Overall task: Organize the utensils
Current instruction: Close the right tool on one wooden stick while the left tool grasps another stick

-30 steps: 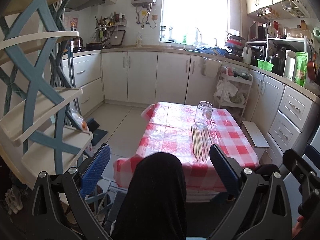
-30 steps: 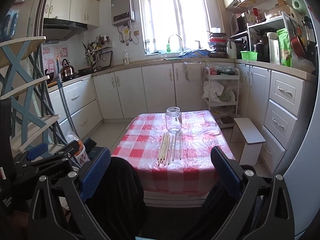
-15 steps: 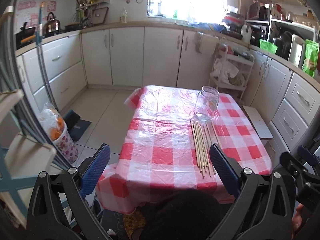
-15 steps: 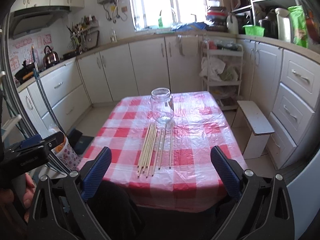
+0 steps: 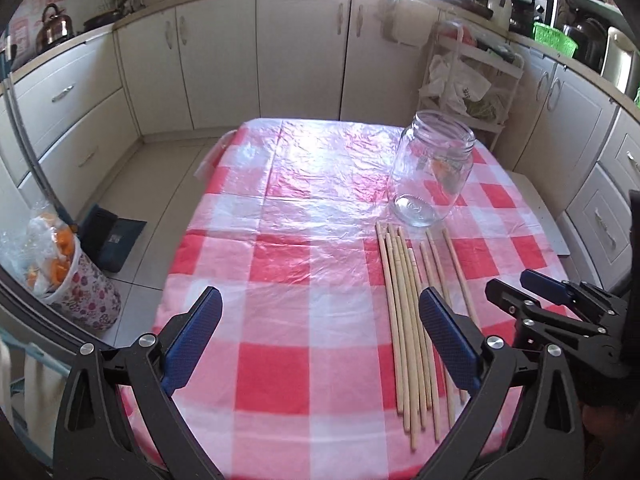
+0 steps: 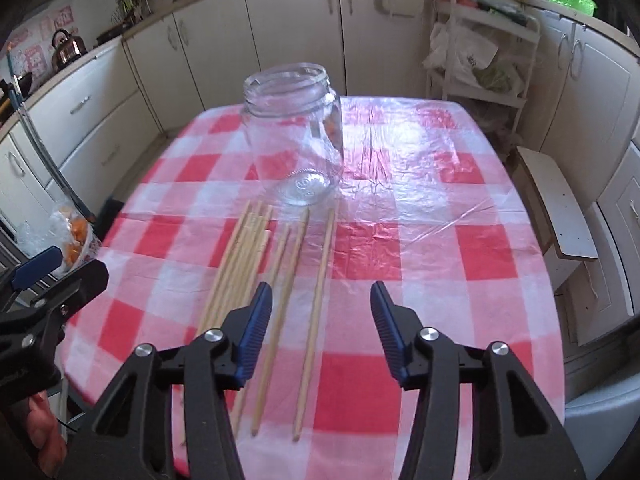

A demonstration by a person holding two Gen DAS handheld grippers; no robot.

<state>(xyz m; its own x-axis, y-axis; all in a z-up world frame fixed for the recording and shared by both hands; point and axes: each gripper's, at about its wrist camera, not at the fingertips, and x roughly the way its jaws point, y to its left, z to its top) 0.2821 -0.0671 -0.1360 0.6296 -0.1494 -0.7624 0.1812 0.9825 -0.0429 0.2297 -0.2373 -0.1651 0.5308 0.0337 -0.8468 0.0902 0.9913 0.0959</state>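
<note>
While both tongs hang over the near edge of the surface (image 5: 280,288), nothing is yet gripped. The jar (image 6: 294,136) stands upright on the checked cloth with its mouth open, and the chopsticks (image 6: 256,264) lie flat just in front of the jar, their far tips almost at its base and their length running toward the cameras. Most of them are packed side by side on the left of the jar's base line, while two or three lie a little apart to the right. The left tongs (image 5: 320,340) are wide open with only cloth between the pads. The right tongs (image 6: 318,332) have just been closing to about half width, and they hold nothing; in their view one single chopstick passes below the gap, but the pads are above it and do not touch it. I judge the chopsticks to be light, stiff and thin, so they will roll or slide easily on the shiny plastic cloth. A good place to hold one is near the middle or a bit toward the near end, so it does not tip. The jar is glass, smooth and breakable, and a push from a long stick may tip it.
</note>
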